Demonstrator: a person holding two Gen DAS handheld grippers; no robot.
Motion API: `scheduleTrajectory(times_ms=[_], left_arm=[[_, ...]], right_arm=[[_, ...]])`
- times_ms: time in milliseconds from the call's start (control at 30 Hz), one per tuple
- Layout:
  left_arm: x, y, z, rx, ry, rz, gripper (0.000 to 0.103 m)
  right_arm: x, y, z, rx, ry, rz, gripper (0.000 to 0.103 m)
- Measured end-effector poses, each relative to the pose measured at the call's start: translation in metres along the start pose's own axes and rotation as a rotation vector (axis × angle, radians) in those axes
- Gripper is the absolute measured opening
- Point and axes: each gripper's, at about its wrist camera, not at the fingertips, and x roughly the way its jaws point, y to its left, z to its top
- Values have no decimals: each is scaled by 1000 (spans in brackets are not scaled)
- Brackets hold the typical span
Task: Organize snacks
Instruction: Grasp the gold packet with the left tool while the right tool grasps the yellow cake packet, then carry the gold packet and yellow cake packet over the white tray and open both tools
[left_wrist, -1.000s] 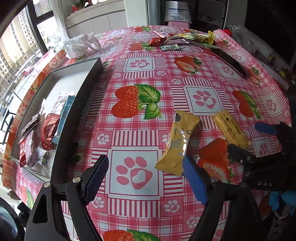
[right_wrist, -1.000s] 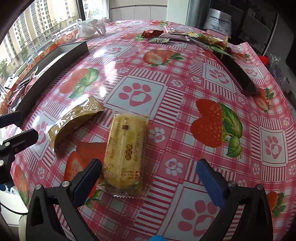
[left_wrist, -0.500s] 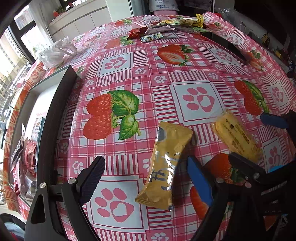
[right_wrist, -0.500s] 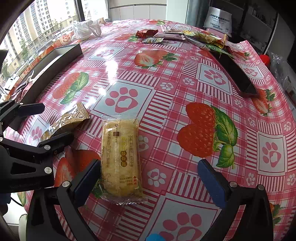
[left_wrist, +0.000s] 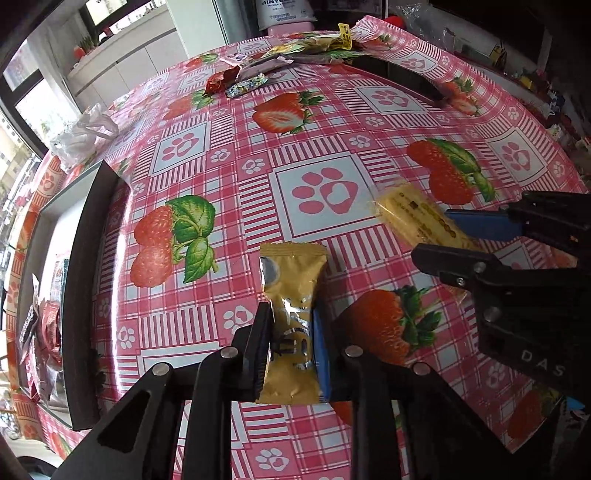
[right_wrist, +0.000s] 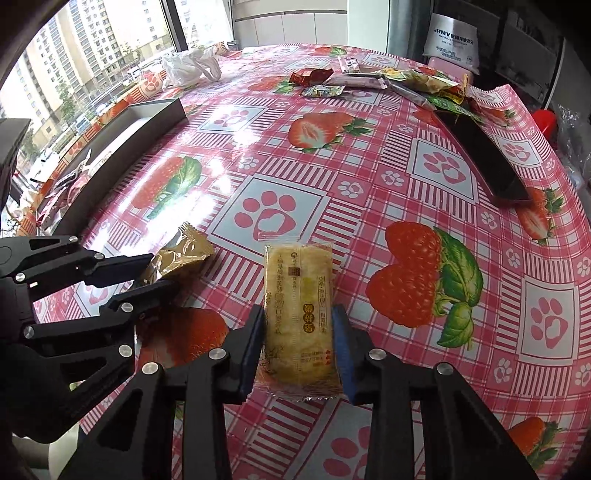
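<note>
My left gripper (left_wrist: 291, 350) is shut on a gold foil snack packet (left_wrist: 291, 295) that lies on the strawberry tablecloth (left_wrist: 321, 122). My right gripper (right_wrist: 299, 332) is shut on a pale yellow cake packet (right_wrist: 299, 295). In the left wrist view the cake packet (left_wrist: 417, 218) sits between the right gripper's fingers (left_wrist: 484, 221) at the right. In the right wrist view the gold packet (right_wrist: 177, 254) sits in the left gripper's fingers (right_wrist: 122, 264) at the left. Both packets rest on the table.
A dark tray (left_wrist: 85, 295) with several snacks stands at the left, also in the right wrist view (right_wrist: 122, 155). A second dark tray (right_wrist: 480, 155) lies at the right. Loose snack packets (right_wrist: 369, 81) and a white plastic bag (right_wrist: 192, 64) lie at the far end.
Both grippers moved forward over their packets and closed on them; a second ago both were open with the packets lying ahead of the fingers.
</note>
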Motion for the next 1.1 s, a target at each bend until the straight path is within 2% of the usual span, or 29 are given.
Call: scheduleTrajectory(times_ms=[133,267,767,1100], left_arm=[[-18,5,-4,-35,-55,0,24],[-42,17,-3,-70,-106,10,24],[-77,61,-22,-127,-163,51,24],[-93,105,-32,-185,-208,88,24]], right_arm=[[-16,-9,-2,35,-35,45,37],[-29,-8,1,37,-59,51,37],[-42,33,21,-45,-59,99,37],[-41,70,44,-100,-50,125,37]])
